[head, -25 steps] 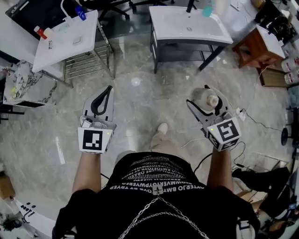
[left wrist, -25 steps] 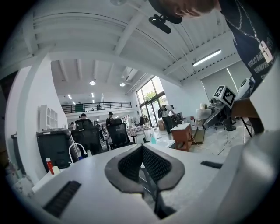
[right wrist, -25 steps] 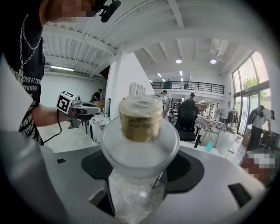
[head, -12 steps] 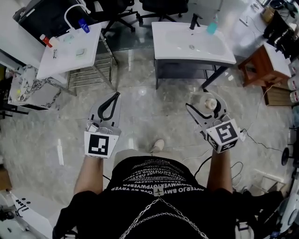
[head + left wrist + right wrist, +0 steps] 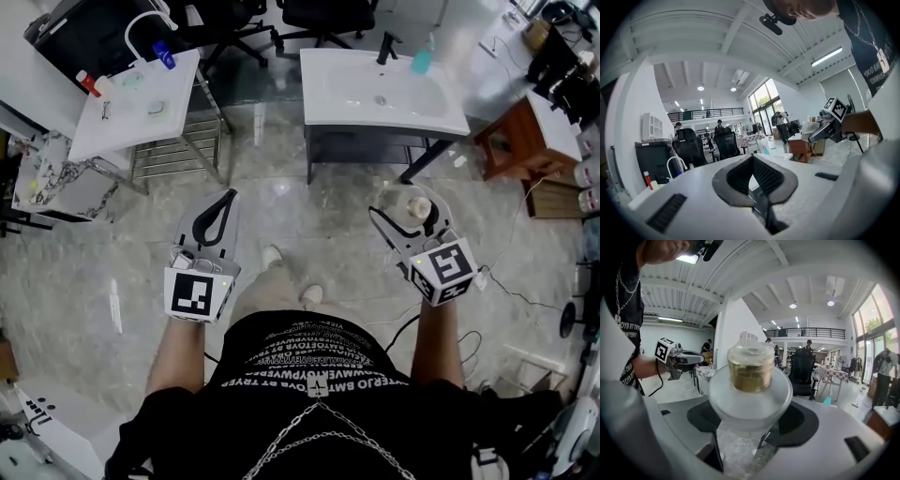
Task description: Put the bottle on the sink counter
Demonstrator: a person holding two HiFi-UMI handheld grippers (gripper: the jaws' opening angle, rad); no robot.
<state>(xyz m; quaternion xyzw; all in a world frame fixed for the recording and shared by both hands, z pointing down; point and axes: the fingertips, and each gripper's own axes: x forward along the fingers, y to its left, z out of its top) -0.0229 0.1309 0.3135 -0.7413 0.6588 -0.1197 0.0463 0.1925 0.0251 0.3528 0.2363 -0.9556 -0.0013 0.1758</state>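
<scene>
My right gripper (image 5: 409, 217) is shut on a frosted bottle (image 5: 397, 198) with a gold collar and clear cap, held over the floor at waist height. In the right gripper view the bottle (image 5: 751, 376) fills the centre, pressed between the two black pads (image 5: 701, 417). My left gripper (image 5: 225, 199) is shut with nothing in it; its black tips (image 5: 753, 161) meet. The white sink counter (image 5: 441, 101) stands ahead, a few steps from both grippers, with a black faucet (image 5: 385, 47) and a teal bottle (image 5: 421, 60) at its back edge.
A second white washstand (image 5: 122, 112) on a metal rack stands ahead to the left, beside a marble slab (image 5: 56, 183). A wooden cabinet (image 5: 525, 131) is to the right of the sink. Office chairs (image 5: 319, 14) stand behind. Cables (image 5: 511, 286) trail on the floor at right.
The person has stepped forward, so the sink counter sits lower and nearer in the head view. Both grippers keep their hold and spacing.
</scene>
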